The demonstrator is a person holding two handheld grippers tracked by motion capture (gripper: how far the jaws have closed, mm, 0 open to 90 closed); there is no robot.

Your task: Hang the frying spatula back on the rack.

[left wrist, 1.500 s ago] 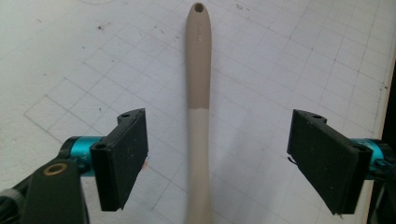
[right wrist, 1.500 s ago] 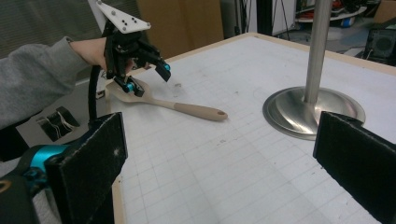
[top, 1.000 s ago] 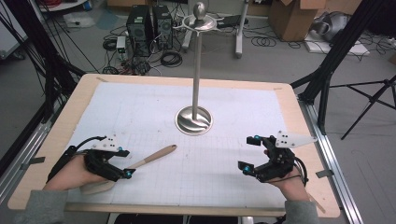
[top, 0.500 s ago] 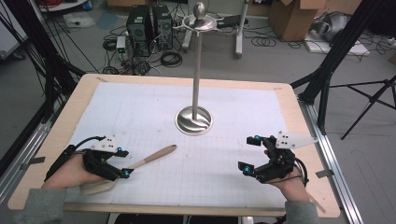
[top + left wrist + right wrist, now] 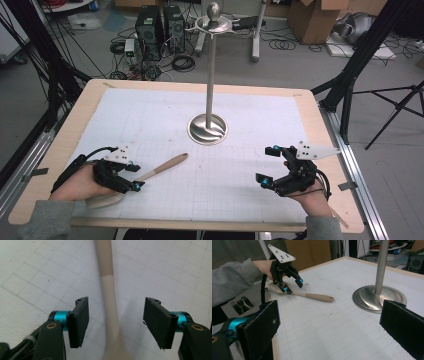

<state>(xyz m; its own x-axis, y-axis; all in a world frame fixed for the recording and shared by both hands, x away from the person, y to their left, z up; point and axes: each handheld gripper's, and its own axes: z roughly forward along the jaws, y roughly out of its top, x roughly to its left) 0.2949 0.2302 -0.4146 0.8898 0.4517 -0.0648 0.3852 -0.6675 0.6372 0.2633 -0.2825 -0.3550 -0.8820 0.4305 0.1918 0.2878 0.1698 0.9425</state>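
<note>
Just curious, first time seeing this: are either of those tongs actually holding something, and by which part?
Nothing is held yet. The left tongs straddle the beige wooden spatula at its neck, closing, pads not touching. The right tongs are open.

Spatula (image 5: 150, 175) on the mat's (image 5: 150, 115) near left, stand (image 5: 208, 129) behind at centre, apparently untouched, tripod (image 5: 400, 105) off right.

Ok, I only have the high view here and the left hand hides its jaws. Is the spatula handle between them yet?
Observer: Yes. In the left gripper view the spatula handle runs up between the two pads, which have just been closing, with a gap on each side.
Operator: So no grip yet?
Observer: Not yet; neither pad touches it.
Operator: And the right gripper?
Observer: The right gripper stands wide open with nothing between its jaws, facing the metal stand.
</note>
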